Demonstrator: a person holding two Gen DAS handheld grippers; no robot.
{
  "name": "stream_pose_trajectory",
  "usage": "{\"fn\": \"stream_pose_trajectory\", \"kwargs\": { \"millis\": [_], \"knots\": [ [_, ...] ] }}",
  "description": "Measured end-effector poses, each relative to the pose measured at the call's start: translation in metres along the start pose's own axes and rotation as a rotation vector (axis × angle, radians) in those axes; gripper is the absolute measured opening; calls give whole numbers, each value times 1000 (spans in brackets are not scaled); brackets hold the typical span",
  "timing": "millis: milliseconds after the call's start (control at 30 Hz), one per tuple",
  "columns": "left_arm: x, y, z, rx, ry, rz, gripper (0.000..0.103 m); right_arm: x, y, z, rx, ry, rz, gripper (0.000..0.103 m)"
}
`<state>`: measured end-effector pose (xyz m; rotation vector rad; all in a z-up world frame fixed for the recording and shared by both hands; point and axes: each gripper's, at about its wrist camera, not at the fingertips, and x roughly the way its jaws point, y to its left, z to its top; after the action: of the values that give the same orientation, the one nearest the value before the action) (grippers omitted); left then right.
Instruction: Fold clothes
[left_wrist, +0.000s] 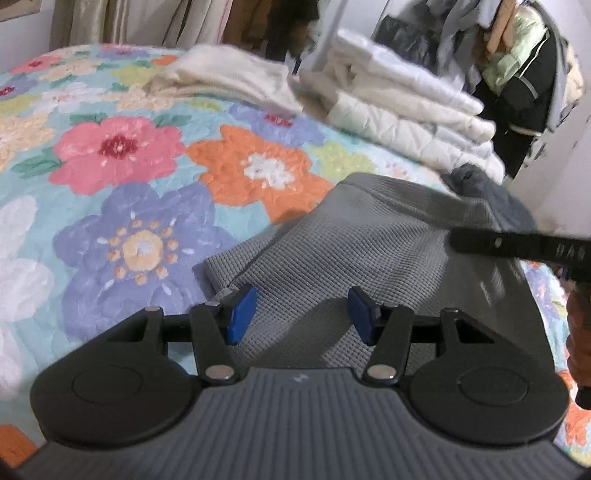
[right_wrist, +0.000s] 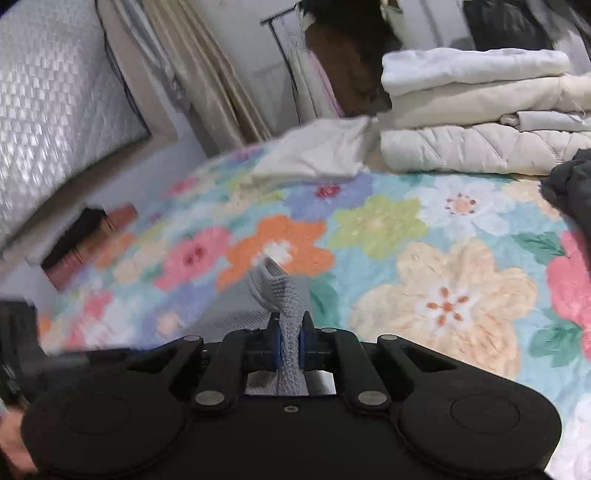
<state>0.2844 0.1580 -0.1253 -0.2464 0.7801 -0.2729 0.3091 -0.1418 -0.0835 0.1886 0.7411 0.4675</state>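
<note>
Left wrist view: left tool (left_wrist: 301, 314) wide over grey cloth (left_wrist: 362, 236) on bed (left_wrist: 147, 166); white stack (left_wrist: 406, 110) behind; right tool (right_wrist: 290, 347) pinches cloth.

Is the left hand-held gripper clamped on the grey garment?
No: the left hand-held gripper is open, its blue pads apart over the grey garment.

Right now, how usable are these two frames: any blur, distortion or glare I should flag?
Left wrist view: mostly sharp on the grey garment and open left gripper, though the far folded stack is smeared and the fisheye bends the quilt. Right wrist view: motion blur down the left side; right gripper and pinched cloth crisp. No glare.
</note>
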Motion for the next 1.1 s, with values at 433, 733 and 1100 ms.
{"fn": "stream_pose_trajectory", "kwargs": {
  "millis": [433, 733, 1100],
  "knots": [
    [-62, -52, -10, 73, -13, -173, 56, -84, 40, -30, -155, -84, -98, 49],
    [-38, -90, -45, 138, 155, -201, 56, -72, 59, -92, -392, 55, -258, 45],
    [-41, -111, -62, 174, 145, -90, 61, -56, 18, -108, -185, 94, -229, 45]
  ]
}}
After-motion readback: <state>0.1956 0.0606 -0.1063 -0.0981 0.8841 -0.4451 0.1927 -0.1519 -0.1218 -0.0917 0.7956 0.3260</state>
